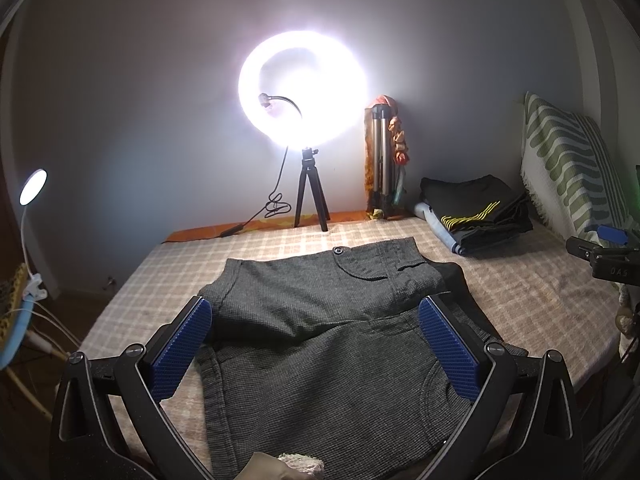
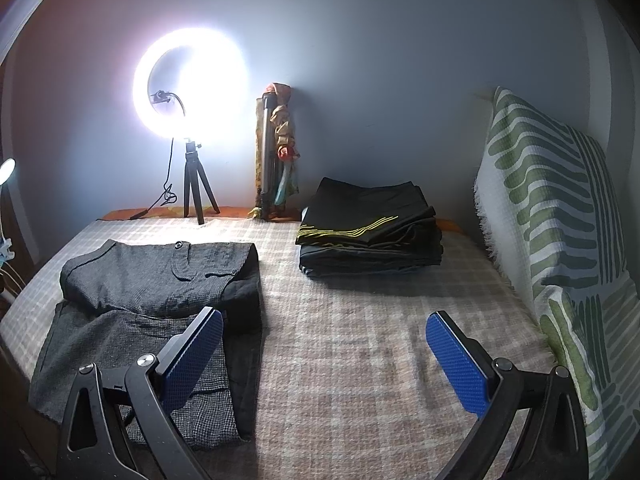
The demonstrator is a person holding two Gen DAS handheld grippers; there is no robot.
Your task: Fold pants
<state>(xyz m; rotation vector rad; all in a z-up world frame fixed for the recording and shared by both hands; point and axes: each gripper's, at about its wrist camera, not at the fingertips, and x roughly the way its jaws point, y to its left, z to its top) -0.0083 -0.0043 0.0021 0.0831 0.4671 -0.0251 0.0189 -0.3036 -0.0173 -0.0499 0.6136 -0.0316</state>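
Grey pants part-folded on the bed, both my tongs empty

My left gripper (image 1: 316, 344) hangs over the grey pants (image 1: 320, 320) with its 2 fingers spread wide, holding nothing; my right gripper (image 2: 324, 360) is just as wide apart over the bare checked blanket (image 2: 380, 340), beside the pants' right edge. The pants lie flat with the waist end doubled over, so I judge 1 fold done and another due: I'd pinch the near edge and carry it toward the button. Behind sit a stack of folded clothes (image 2: 368, 232), a ring light (image 2: 192, 88) on its tripod, and a striped cushion (image 2: 560, 220) by the wall.
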